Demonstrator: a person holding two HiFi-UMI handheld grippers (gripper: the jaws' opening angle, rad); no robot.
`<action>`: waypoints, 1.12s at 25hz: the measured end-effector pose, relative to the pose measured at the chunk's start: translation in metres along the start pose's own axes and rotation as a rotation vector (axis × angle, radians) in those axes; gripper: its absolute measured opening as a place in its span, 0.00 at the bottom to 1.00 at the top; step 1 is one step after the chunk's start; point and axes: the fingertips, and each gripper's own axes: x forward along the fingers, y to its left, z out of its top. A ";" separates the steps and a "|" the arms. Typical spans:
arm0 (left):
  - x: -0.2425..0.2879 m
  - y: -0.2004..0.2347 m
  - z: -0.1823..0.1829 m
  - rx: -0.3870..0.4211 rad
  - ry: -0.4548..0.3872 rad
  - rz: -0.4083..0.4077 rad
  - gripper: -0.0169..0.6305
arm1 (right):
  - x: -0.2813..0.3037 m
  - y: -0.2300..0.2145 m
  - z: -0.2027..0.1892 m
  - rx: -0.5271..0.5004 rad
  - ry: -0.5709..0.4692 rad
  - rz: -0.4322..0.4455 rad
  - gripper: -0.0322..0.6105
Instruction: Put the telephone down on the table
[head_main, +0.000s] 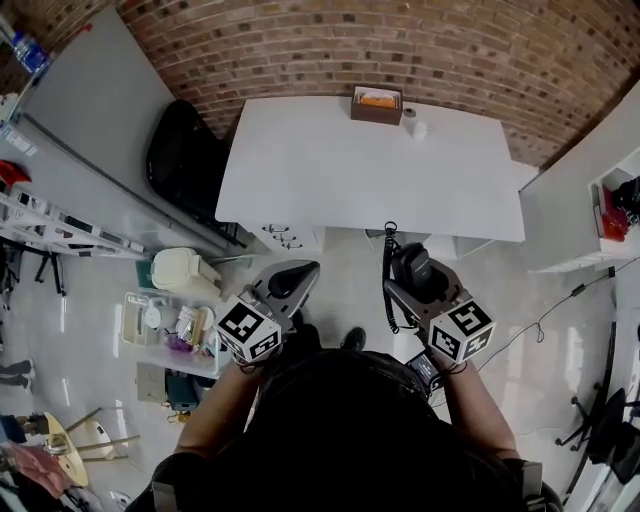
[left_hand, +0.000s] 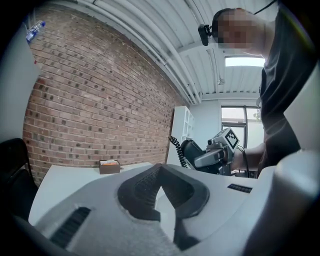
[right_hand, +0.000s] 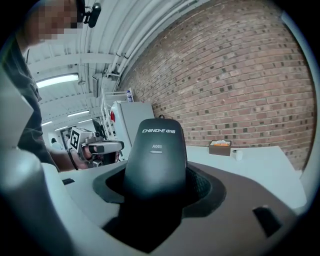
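A black telephone handset (head_main: 411, 264) with a coiled cord (head_main: 387, 272) is held in my right gripper (head_main: 420, 288), which is shut on it, in the air just short of the near edge of the white table (head_main: 370, 165). In the right gripper view the handset (right_hand: 156, 150) stands upright between the jaws and carries white print. My left gripper (head_main: 298, 274) hovers level with it to the left. Its dark pads (left_hand: 142, 187) meet at the tip with nothing between them. Both grippers are over the floor, not over the table.
A brown box (head_main: 377, 103) with orange contents and a small white cup (head_main: 415, 122) sit at the table's far edge by the brick wall. A black chair (head_main: 185, 150) stands left of the table, a white shelf unit (head_main: 585, 215) right, and a cluttered cart (head_main: 170, 330) at lower left.
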 end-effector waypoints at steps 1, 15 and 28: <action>0.005 0.001 -0.001 0.006 0.007 -0.006 0.04 | 0.000 -0.005 0.001 0.004 -0.002 -0.007 0.49; 0.080 0.066 0.008 0.026 0.033 -0.191 0.04 | 0.041 -0.058 0.027 0.081 -0.021 -0.162 0.49; 0.116 0.172 0.044 0.054 0.019 -0.357 0.04 | 0.120 -0.098 0.084 0.122 -0.074 -0.323 0.49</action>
